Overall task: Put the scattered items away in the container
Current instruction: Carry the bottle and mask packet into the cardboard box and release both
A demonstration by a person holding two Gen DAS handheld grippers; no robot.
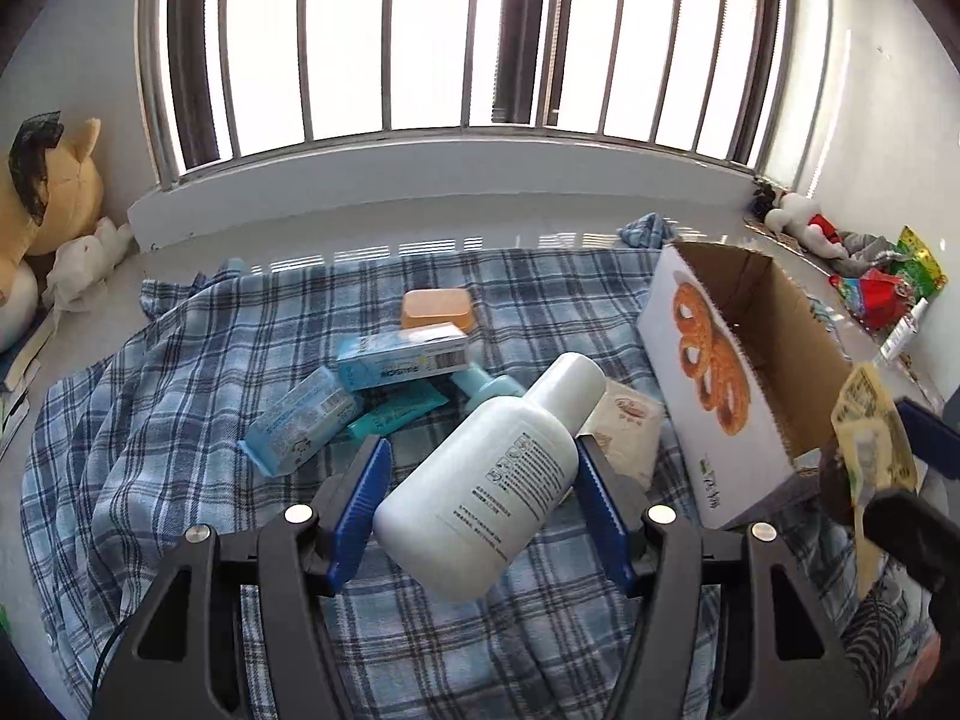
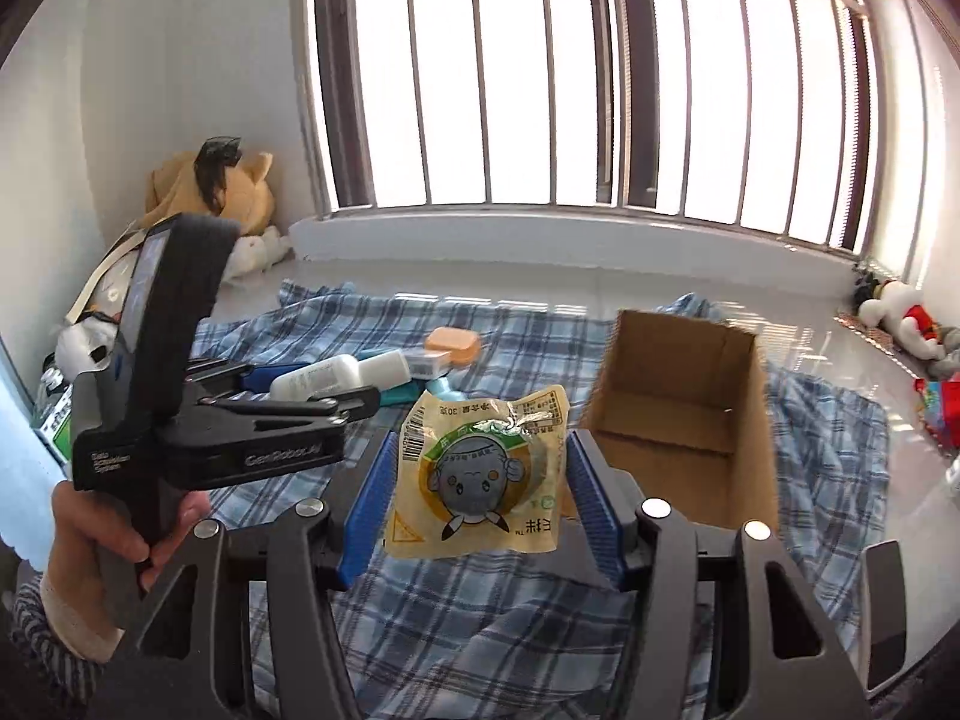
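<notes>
My left gripper [image 1: 480, 468] is shut on a white bottle [image 1: 492, 480], held tilted above the plaid cloth. My right gripper [image 2: 480, 468] is shut on a yellow snack packet [image 2: 480, 474], held up just left of the open cardboard box [image 2: 684, 414]; the packet also shows at the right of the left wrist view [image 1: 870, 438]. The box [image 1: 714, 372] stands on the right of the cloth. On the cloth lie an orange soap case [image 1: 437, 307], a blue-white carton [image 1: 403, 356], a light blue pack [image 1: 297, 423], a teal tube [image 1: 396, 411] and a beige sachet [image 1: 630, 432].
The blue plaid cloth [image 1: 180, 420] covers a white window ledge. Plush toys [image 1: 48, 192] sit at the far left, more toys and packets [image 1: 870, 264] at the far right. A barred window [image 1: 480, 36] runs along the back.
</notes>
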